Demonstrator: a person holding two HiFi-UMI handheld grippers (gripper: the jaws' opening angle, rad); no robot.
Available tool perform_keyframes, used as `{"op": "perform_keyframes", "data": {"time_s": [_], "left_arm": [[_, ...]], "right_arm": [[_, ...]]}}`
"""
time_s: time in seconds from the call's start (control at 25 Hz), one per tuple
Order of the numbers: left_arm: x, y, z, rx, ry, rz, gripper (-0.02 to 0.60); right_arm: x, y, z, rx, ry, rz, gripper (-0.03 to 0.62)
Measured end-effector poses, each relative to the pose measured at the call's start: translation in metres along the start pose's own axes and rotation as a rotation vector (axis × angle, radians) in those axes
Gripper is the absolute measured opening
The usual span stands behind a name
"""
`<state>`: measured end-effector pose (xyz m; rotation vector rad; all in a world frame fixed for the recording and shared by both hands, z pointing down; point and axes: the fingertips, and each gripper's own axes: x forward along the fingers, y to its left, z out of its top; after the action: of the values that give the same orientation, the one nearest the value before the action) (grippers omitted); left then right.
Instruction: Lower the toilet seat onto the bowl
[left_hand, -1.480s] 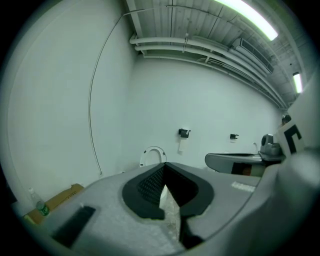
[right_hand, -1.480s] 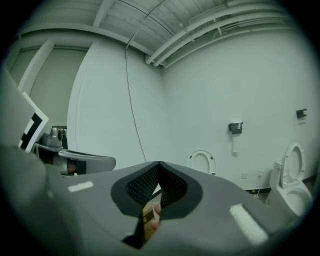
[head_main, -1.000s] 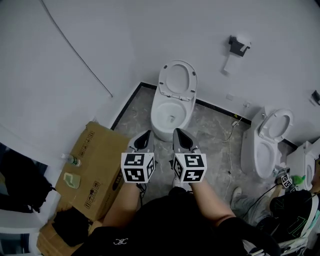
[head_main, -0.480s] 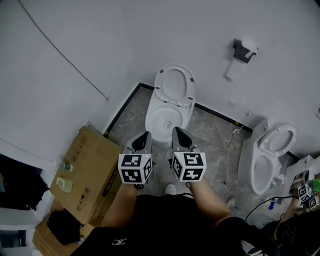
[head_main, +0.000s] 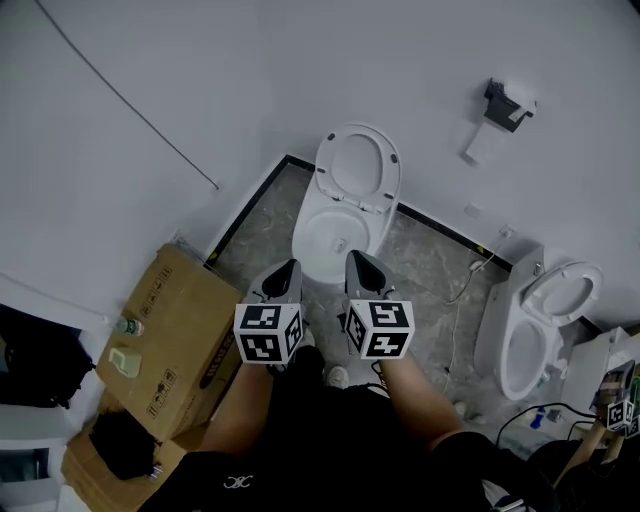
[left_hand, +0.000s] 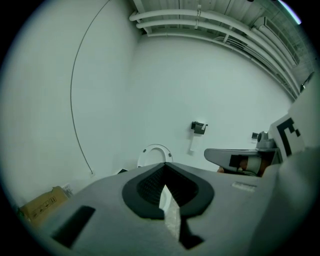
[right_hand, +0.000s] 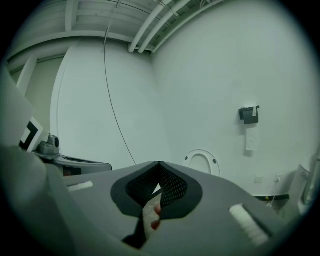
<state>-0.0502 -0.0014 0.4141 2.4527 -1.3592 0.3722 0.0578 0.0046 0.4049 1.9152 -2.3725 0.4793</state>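
A white toilet (head_main: 335, 232) stands against the wall, its seat and lid (head_main: 360, 165) raised upright above the open bowl. My left gripper (head_main: 292, 266) and right gripper (head_main: 353, 258) hover side by side in front of the bowl, short of it and touching nothing. Both are shut with nothing between their tips. In the left gripper view the shut jaws (left_hand: 164, 164) point at the raised seat (left_hand: 155, 154), with the right gripper (left_hand: 240, 157) alongside. In the right gripper view the shut jaws (right_hand: 159, 163) aim left of the seat (right_hand: 202, 161).
A cardboard box (head_main: 175, 335) with a bottle (head_main: 125, 327) on it sits at the left. A second toilet (head_main: 535, 325) stands at the right, and a cable (head_main: 460, 290) runs across the floor between the two. A paper holder (head_main: 505, 108) hangs on the wall.
The head view has shifted, so the second toilet and paper holder sit farther right. Both grippers keep the same shut, side-by-side pose before the bowl.
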Motion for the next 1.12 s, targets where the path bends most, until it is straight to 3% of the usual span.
{"op": "perform_keyframes", "data": {"time_s": [0.24, 0.68, 1.12], "left_arm": [[0.036, 0.007, 0.004, 0.018, 0.010, -0.039, 0.008], [0.132, 0.037, 0.055, 0.030, 0.000, -0.150, 0.008], [0.187, 0.089, 0.080, -0.015, 0.004, -0.198, 0.008]], "right_arm": [[0.025, -0.019, -0.001, -0.013, 0.012, -0.042, 0.006], [0.112, -0.057, 0.035, -0.011, 0.022, -0.101, 0.006], [0.188, -0.052, 0.050, -0.061, 0.039, -0.122, 0.006]]}}
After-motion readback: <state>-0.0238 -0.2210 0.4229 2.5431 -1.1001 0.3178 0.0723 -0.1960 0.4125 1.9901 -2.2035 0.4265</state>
